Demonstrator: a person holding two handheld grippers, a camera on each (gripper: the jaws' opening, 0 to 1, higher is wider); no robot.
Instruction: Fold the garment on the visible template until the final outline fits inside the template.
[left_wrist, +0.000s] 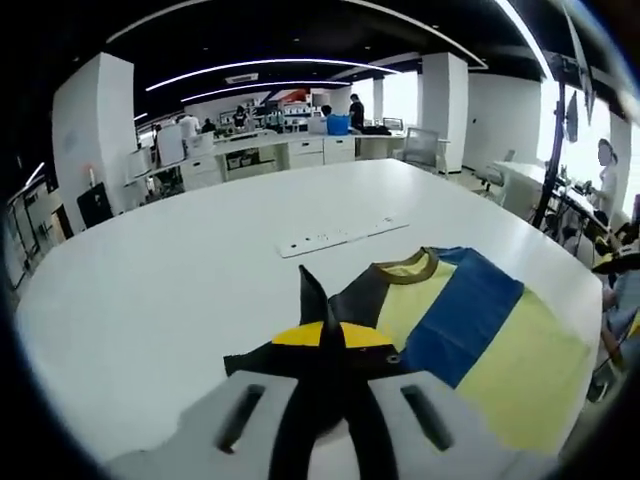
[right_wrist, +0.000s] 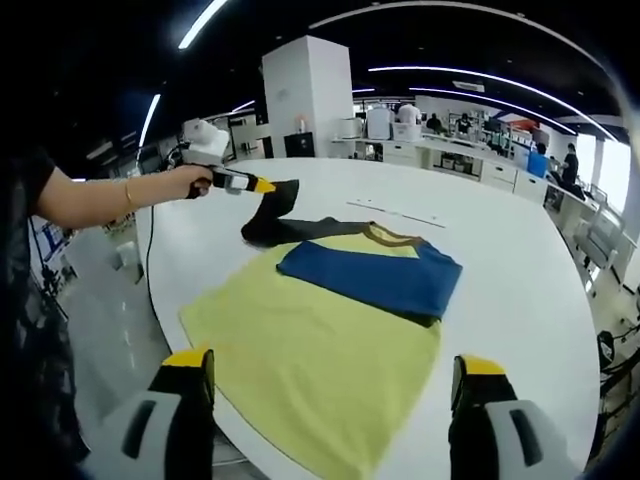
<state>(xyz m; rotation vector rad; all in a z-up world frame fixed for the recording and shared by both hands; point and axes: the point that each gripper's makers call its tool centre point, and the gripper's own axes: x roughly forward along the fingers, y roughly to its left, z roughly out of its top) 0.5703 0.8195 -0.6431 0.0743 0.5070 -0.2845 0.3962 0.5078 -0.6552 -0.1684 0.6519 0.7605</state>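
On table (right_wrist: 520, 270) | left tongs (right_wrist: 268, 186) clamp shirt (right_wrist: 330, 350) sleeve, arm outstretched | right tongs (right_wrist: 335, 385) agape above hem

Left tool (left_wrist: 330, 335) clamped (arm outstretched); right tool (right_wrist: 330, 385) spread wide.

- A broad white table (left_wrist: 180, 290) with rounded edges; a white strip (left_wrist: 340, 237) lying flat on it
- White square pillars (right_wrist: 308, 95); a dark ceiling with long curved light strips (left_wrist: 270, 66)
- White desks (left_wrist: 290, 152) at the far side; bright windows (left_wrist: 570, 120) behind office chairs (left_wrist: 425, 148)
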